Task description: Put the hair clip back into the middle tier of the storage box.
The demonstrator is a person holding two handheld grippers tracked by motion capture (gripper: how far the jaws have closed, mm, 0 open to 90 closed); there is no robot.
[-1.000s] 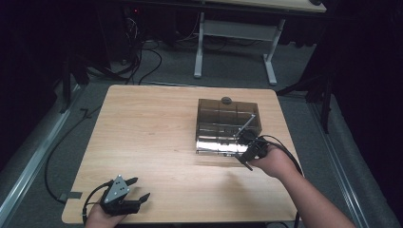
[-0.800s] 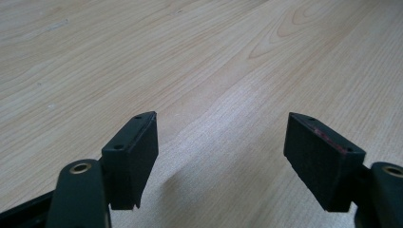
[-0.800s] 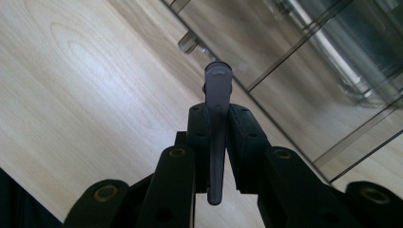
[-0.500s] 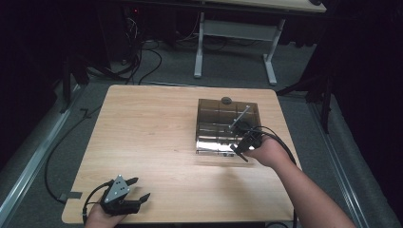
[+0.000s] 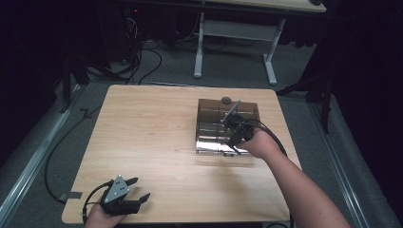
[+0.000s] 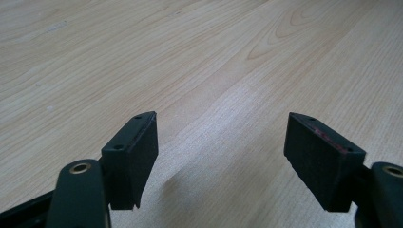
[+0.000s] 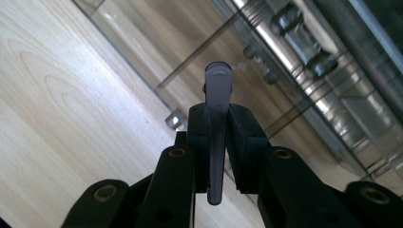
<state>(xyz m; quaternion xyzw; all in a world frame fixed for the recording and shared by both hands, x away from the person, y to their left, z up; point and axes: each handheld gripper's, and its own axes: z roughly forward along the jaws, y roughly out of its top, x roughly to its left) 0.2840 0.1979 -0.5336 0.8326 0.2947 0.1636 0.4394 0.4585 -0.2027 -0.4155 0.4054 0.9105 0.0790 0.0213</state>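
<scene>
Two grippers: we held one in each hand at the wooden table [image 5: 157, 133].
Right gripper [image 5: 236, 129]: its jaws were closed on a thin grey utensil [image 7: 216, 128], pinched edge-on between the pads; we could not tell whether it was a spoon, fork or knife.
Utensil's place: in the high view it rose slantwise from the right gripper over the clear divided tray [image 5: 209, 108] that sat on the far right part of the table.
Left gripper [image 5: 135, 191]: its jaws stood wide apart with nothing between them, low over bare wood at the near left corner, well apart from the tray.
Tray contents: in the right gripper view we saw shiny metal handles [image 7: 304, 33] lying in one compartment, with smoky clear dividers [image 7: 199, 50] between the sections.
Done so far: we judged the utensil picked up and carried over the tray, though not yet laid in any compartment.
Left to do: we judged that it had to be lowered into a free section and let go; which section suited it we could not tell.
Small round object [image 5: 226, 100]: it lay on the tray's far edge, dark and too small to identify.
In the way: the dividers and the metal pieces already lying there could catch the utensil's tip; the tray wall lay just beside the gripper.
Surroundings: a second table frame [image 5: 235, 33] and loose cables [image 5: 142, 52] stood on the dark floor beyond.
</scene>
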